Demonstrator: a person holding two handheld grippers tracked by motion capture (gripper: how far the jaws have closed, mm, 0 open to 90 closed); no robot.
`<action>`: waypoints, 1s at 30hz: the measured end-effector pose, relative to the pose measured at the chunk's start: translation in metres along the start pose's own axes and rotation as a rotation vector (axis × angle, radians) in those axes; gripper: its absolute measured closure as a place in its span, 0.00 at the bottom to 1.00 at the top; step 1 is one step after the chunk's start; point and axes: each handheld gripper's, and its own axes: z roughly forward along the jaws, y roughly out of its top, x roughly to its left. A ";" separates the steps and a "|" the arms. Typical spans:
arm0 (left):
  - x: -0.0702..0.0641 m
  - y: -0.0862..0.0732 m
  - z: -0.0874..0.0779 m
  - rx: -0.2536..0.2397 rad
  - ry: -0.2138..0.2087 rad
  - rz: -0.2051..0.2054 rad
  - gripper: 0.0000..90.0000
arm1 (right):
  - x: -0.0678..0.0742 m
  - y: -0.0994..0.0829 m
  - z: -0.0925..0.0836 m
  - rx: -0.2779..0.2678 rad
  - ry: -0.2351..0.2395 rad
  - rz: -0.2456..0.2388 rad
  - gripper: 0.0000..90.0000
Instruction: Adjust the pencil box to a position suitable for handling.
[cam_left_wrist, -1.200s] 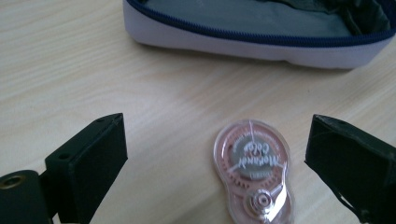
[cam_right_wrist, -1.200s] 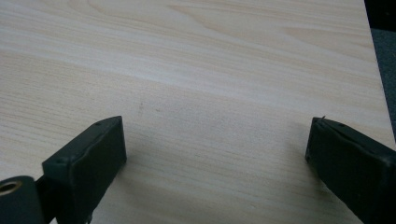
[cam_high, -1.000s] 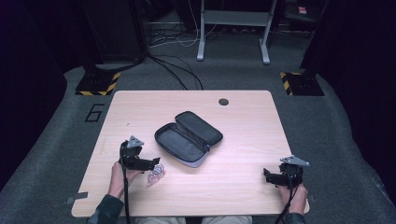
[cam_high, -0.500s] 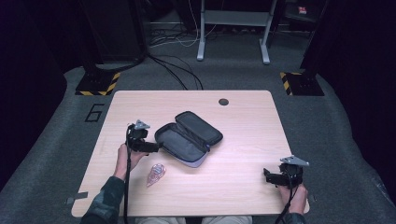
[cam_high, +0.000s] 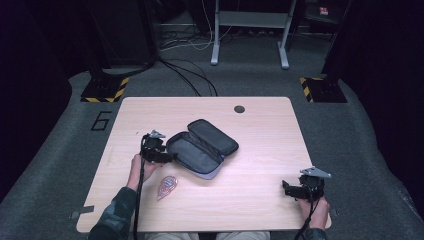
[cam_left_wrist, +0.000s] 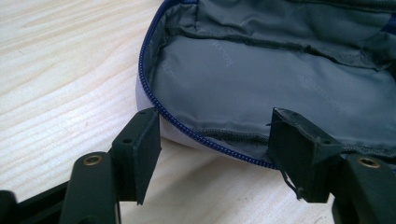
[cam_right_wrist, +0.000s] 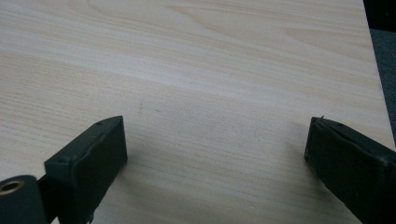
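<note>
Bright table, dark room around it

From above you see the pale table (cam_high: 260, 150) evenly lit while the floor and far corners sink into near black; that view is soft and grainy. Your 2 gripper views are sharper on the wood grain, with soft shadows under the jaws, which blur slightly at the bottom edge

— Anything cut off in the left gripper view?
— Far and right ends of the open pencil case (cam_left_wrist: 261, 79), lost past the frame edge.
— From above?
— Print on the small pink packet (cam_high: 167, 186) near the left hand (cam_high: 136, 166): too small to read. Forearms cropped at the near edge.
</note>
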 end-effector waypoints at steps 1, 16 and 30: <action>0.000 -0.001 0.000 0.005 -0.001 0.004 0.40 | 0.000 0.000 0.000 0.000 0.000 0.000 0.06; -0.019 -0.008 -0.003 0.039 0.010 -0.009 0.51 | 0.001 0.000 0.000 0.001 -0.001 0.006 0.06; -0.044 -0.009 -0.011 0.052 -0.028 0.033 0.47 | 0.001 0.000 0.000 0.001 0.000 0.006 0.06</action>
